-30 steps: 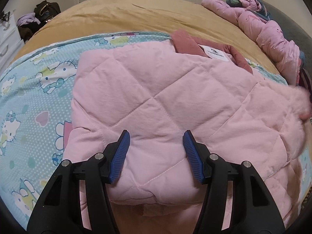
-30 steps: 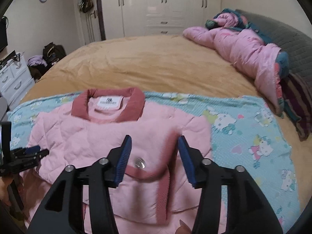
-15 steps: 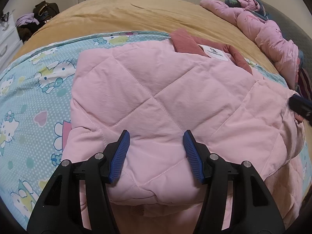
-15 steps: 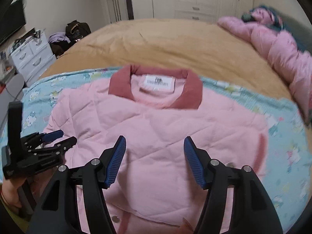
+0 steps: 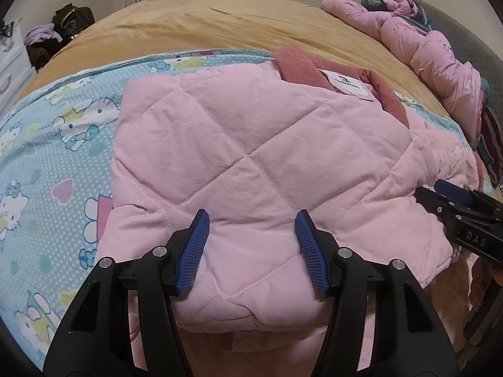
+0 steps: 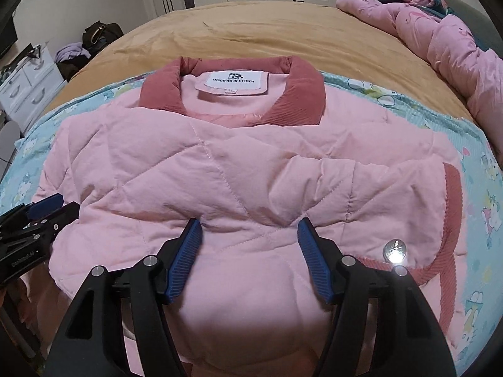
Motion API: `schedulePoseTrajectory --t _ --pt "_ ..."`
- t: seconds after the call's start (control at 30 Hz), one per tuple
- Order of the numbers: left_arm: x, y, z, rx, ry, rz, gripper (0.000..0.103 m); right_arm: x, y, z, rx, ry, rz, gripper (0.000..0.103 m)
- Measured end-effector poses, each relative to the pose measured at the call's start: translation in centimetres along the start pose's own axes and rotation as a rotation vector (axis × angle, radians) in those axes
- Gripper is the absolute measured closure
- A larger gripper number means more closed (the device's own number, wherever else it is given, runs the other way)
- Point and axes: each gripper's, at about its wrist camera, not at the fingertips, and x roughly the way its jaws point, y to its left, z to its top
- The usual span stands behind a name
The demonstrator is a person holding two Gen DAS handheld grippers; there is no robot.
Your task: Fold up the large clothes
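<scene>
The pink quilted jacket (image 6: 239, 169) lies partly folded on the cartoon-print sheet (image 5: 47, 144) atop the bed. Both the left hand-held gripper (image 5: 250, 245) and right hand-held gripper (image 6: 250, 251) hover unclenched, grasping nothing. Likely risk: puffy padding springs back, undoing the folded-in side, or a shallow pinch slips off.

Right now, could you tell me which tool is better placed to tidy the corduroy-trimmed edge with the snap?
Right tool: the snap lies beside it; the left tool sits across the jacket.

Bed (image 6: 251, 31) carries a tan cover. A blue cartoon-print sheet (image 5: 47, 157) lies on it, with a pink bundled quilt (image 6: 456, 47) near the headboard side.
</scene>
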Motion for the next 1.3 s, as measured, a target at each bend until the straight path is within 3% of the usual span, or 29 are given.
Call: schedulePoseTrajectory --t 0.3,0.37,0.53,0.67,0.83,0.97,1.17,1.3 --pt "-4.0 -0.5 -0.9 0.009 -0.042 -0.003 0.051 -6.3 0.5 -1.7 -0.017 -0.074 0.122 0.034" --pt "-4.6 -0.7 -1.4 0.010 -0.047 -0.007 0.045 -6.9 0.6 -2.5 -0.016 -0.071 0.135 0.034" --pt "-5.2 -0.9 -2.1 0.014 -0.044 0.002 0.044 -6.2 0.4 -4.1 0.005 -0.030 0.129 0.033" --pt "-6.1 -1.4 -2.2 0.025 -0.046 0.001 0.036 -7.4 0.3 -4.6 0.017 -0.047 0.131 0.029" --pt "-7.6 -1.8 -2.3 0.022 -0.061 -0.015 0.025 -9.7 0.2 -5.2 0.016 -0.104 0.133 0.007" --pt "-8.7 -2.0 -2.3 0.012 -0.075 -0.027 0.009 -11.2 -0.3 -5.5 0.035 -0.126 0.141 0.005" --pt "-9.9 -1.9 -2.2 -0.014 -0.075 -0.046 0.009 -12.9 -0.6 -5.8 0.042 -0.152 0.134 0.004" --pt "-10.9 -2.2 -2.4 -0.010 -0.085 -0.043 0.009 -14.3 -0.7 -5.9 0.060 -0.166 0.175 0.004"
